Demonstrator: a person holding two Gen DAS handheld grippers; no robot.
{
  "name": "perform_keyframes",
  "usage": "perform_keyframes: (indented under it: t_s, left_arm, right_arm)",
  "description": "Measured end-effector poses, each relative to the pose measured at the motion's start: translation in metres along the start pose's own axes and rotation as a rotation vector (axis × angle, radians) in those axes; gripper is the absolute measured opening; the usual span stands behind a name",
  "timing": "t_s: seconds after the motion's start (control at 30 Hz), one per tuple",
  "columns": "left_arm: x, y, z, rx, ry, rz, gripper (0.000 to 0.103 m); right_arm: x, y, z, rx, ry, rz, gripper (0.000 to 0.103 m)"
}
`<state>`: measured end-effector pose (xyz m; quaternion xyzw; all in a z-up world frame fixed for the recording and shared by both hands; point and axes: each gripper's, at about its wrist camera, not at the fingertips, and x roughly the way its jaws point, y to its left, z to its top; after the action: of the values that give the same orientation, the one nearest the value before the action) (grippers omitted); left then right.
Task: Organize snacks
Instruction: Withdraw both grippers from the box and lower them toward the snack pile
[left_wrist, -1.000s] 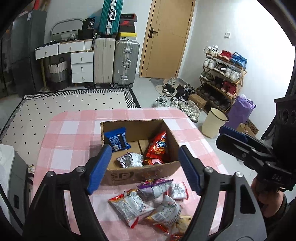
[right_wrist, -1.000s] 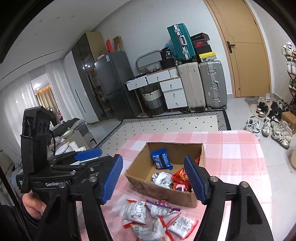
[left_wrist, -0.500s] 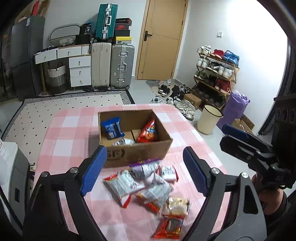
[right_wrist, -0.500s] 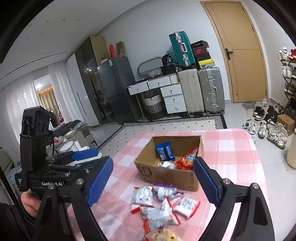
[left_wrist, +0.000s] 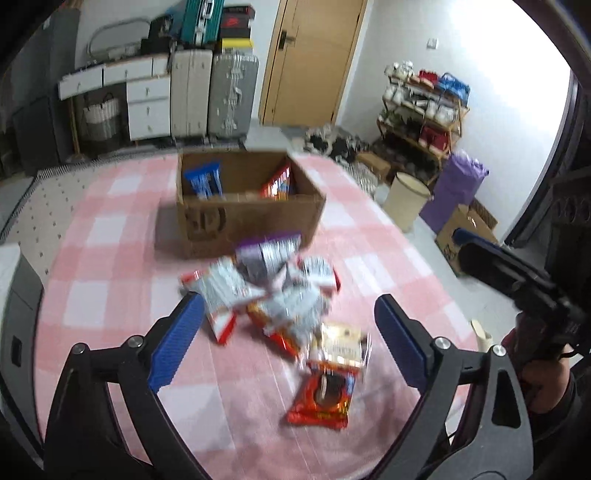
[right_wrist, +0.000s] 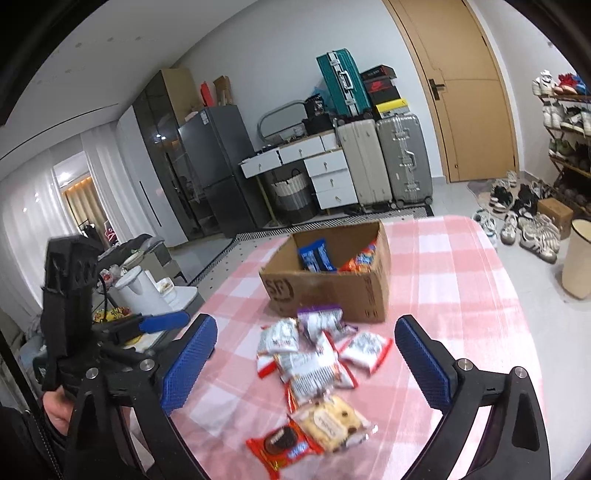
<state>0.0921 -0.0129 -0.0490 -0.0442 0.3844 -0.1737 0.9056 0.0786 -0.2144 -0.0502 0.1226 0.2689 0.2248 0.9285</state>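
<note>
Right now both sets of fingers are spreading apart with nothing between them: the left gripper (left_wrist: 288, 339) and right gripper (right_wrist: 304, 363) hover over the loose snack packets (right_wrist: 314, 362) on the pink-checked desk (right_wrist: 461, 295). I count about seven packets. Beyond them sits the cardboard box (right_wrist: 328, 291), printed "SF", holding a blue packet (right_wrist: 317, 255) and a red one (right_wrist: 360, 258). Only the right view shows the fridge (right_wrist: 218, 166).

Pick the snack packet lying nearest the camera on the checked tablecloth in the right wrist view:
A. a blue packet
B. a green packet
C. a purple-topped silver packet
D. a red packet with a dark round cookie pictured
D: the red cookie packet lies nearest, beside a clear-wrapped biscuit pack; the blue packet is in the cardboard box.
</note>
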Motion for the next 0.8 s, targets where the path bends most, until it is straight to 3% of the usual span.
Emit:
perform_keyframes:
  t_s: [0.43,0.8]
  left_arm:
    - [0.059,-0.027,-0.074,0.068,0.193,-0.096,0.092]
    - [0.095,-0.037,-0.096,0.103,0.279,-0.072,0.092]
  right_arm:
    - [-0.01,-0.019,-0.056,0.033,0.063,-0.069,0.1]
    - [-0.01,-0.025,-0.085,0.029,0.101,-0.099,0.101]
